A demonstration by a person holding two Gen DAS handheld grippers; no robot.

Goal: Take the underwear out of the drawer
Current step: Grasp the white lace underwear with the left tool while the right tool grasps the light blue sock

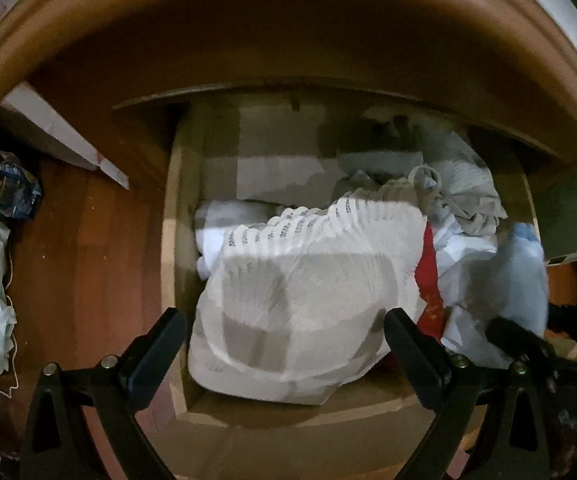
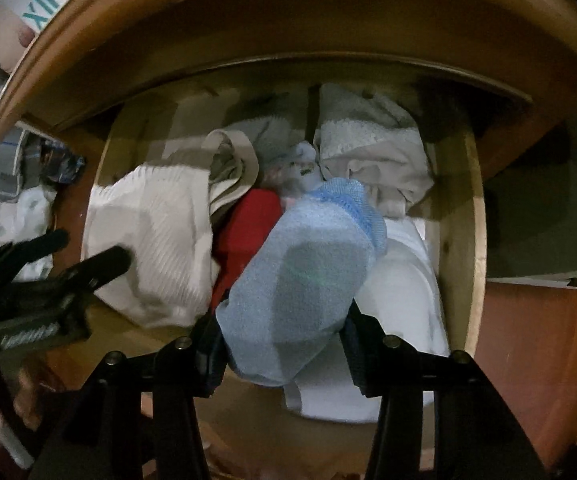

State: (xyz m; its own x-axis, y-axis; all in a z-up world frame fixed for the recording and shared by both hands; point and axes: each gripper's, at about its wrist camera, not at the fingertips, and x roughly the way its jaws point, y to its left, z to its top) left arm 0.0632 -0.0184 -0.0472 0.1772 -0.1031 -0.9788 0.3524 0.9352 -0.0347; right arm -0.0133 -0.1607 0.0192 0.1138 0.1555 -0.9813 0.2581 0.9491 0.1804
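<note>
The open wooden drawer [image 1: 176, 240] holds several pieces of underwear. My left gripper [image 1: 284, 332] is open, its fingers on either side of white ribbed underwear [image 1: 308, 280] at the drawer's front left. My right gripper [image 2: 284, 344] is shut on light blue mesh underwear [image 2: 300, 276] and holds it over the drawer [image 2: 458, 240]; it shows blurred in the left wrist view [image 1: 524, 276]. The white ribbed piece also shows in the right wrist view [image 2: 160, 240], with the left gripper [image 2: 72, 252] beside it.
A red garment [image 2: 248, 232] lies between the white and blue pieces. Beige and grey garments [image 2: 372, 152] lie at the back, white fabric [image 2: 404, 300] at the right. The dresser top [image 1: 288, 40] overhangs the drawer. Clothes and a white box [image 1: 60, 132] lie on the floor at left.
</note>
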